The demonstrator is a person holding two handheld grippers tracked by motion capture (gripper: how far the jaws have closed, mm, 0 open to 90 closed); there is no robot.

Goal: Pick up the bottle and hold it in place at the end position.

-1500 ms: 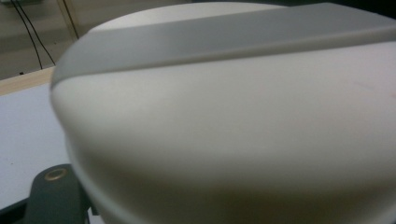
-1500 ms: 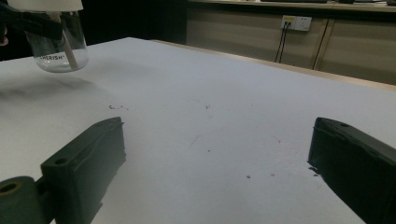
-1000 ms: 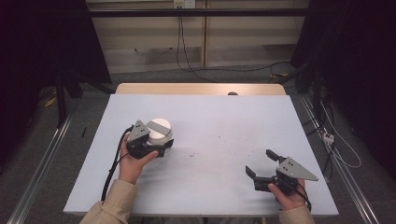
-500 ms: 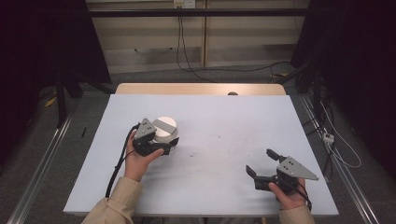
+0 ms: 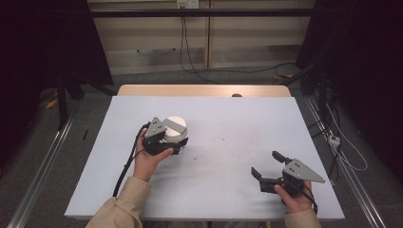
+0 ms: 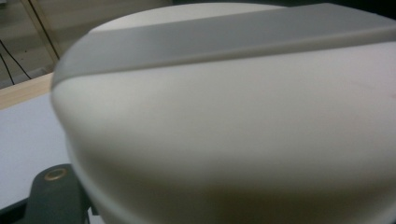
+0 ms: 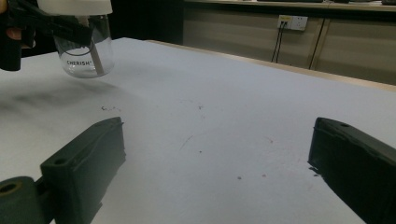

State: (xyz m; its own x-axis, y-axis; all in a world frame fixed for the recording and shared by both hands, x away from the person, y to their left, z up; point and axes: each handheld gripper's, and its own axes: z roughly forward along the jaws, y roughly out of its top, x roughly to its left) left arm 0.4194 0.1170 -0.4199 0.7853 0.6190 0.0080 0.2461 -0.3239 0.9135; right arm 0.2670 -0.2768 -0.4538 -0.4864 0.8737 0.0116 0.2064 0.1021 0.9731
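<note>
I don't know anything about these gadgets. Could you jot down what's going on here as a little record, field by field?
Setting: a table with a pale sheet over it
Who: a person holding a gripper in each hand
Left gripper: shut on the jar
Jar: clear glass, white lid with a grey stripe, printed "CHERISH", a thin stick inside; appears lifted off the table
Right gripper: jaws open, holding nothing, low over the table near its right front corner
Table marks: faint dark smudges near the middle
</note>
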